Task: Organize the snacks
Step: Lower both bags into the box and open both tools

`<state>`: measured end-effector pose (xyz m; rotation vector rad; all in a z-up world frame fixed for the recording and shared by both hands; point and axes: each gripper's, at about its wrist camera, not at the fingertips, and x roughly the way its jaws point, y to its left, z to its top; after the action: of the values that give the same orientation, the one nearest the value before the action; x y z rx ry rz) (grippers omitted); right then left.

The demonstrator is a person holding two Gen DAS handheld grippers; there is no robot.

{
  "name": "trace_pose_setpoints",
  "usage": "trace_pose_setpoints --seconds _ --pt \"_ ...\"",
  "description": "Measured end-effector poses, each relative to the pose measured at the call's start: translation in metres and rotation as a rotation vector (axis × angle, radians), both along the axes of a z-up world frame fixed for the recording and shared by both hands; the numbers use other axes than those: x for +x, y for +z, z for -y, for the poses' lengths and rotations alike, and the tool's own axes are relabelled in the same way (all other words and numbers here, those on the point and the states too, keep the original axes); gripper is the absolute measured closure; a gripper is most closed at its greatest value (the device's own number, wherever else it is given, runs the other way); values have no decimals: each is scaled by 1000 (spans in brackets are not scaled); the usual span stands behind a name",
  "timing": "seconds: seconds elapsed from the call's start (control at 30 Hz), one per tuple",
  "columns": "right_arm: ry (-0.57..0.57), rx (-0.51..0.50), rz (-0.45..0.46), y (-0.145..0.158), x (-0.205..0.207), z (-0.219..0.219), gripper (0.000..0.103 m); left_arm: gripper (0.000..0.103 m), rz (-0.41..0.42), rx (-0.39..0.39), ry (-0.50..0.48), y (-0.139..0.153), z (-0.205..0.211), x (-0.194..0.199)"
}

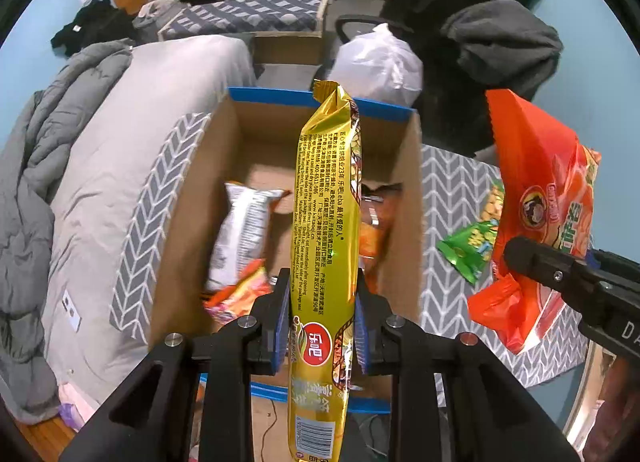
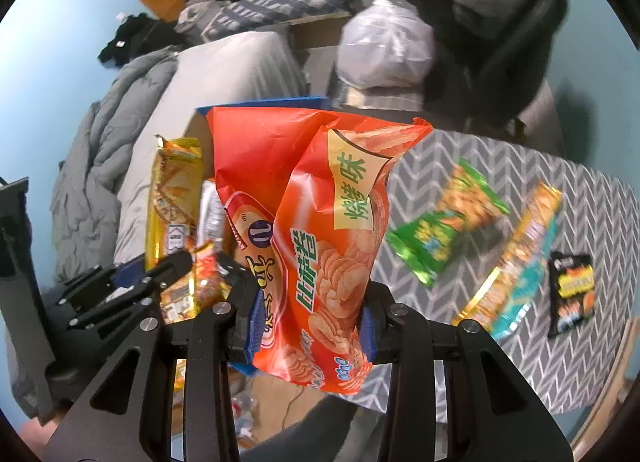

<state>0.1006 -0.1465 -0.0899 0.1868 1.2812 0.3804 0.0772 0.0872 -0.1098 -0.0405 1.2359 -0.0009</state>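
We read "乐吧" on a red oval logo on the gold snack packet (image 1: 326, 246), with "Leba" and "www.kaiaoqi.cn" in its small print, and a barcode with unreadable digits at its lower end. On the orange chip bag (image 2: 320, 246) we read green "比萨卷" and "烧烤味" on a pale panel.

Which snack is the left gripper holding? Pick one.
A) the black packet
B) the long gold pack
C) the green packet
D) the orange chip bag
B: the left gripper is shut on the long gold pack above the box, while the orange chip bag is in the right gripper and the green packet and black packet lie on the table.
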Motion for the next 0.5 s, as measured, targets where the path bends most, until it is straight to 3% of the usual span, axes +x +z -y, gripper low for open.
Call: trace_pose_setpoints --seconds 0.5 --pt "123 -22 -65 -31 35 -89 66 76 -22 15 58 -25 -47 25"
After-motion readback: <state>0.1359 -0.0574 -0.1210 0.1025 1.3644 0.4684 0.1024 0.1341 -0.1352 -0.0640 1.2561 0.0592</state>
